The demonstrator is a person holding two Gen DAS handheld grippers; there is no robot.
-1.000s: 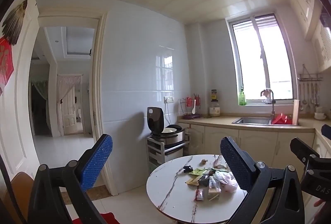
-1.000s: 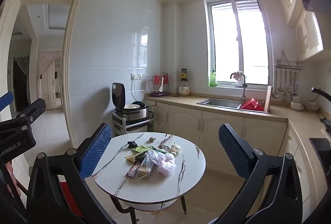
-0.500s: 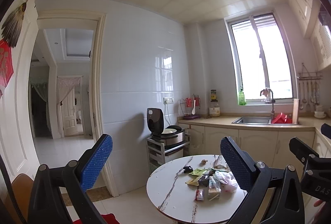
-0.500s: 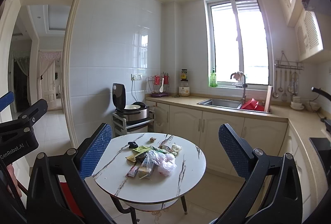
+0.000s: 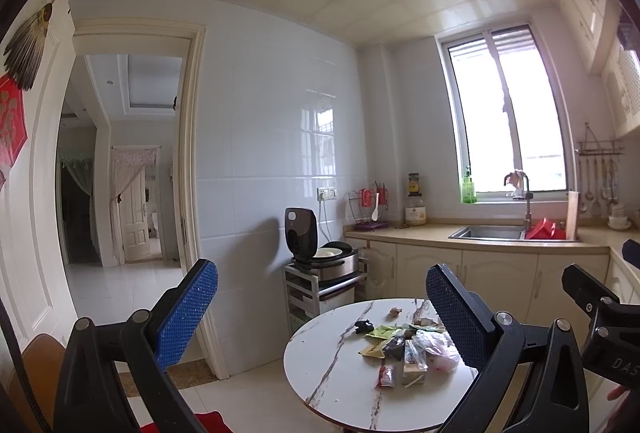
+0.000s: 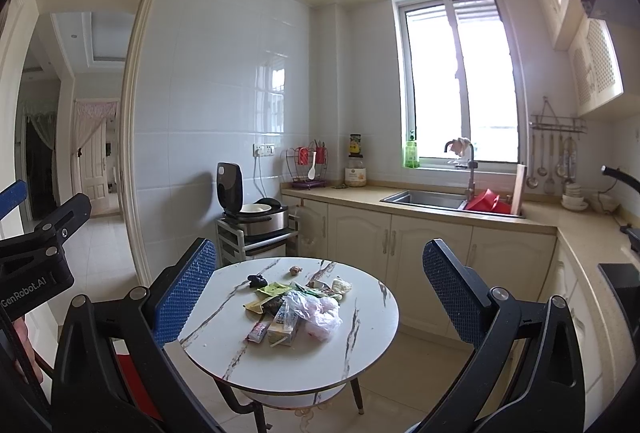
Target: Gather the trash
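Note:
A heap of trash (image 6: 294,307) lies on a round white marble table (image 6: 344,353): a crumpled clear plastic bag (image 6: 318,311), a small carton (image 6: 282,331), a red wrapper (image 6: 257,331), green and yellow packets and small dark scraps. The left wrist view shows the same trash (image 5: 404,347) on the table (image 5: 332,369). My left gripper (image 5: 322,307) and my right gripper (image 6: 320,283) both stand open and hold nothing, some way short of the table and above it.
A rice cooker (image 6: 256,209) with its lid up sits on a small rack by the tiled wall. A counter with a sink (image 6: 424,197) and cabinets runs behind the table. An open doorway (image 5: 120,193) is at left. Something red (image 5: 208,425) lies low near me.
Both views have shifted only slightly; the grippers stay open and the trash has not moved.

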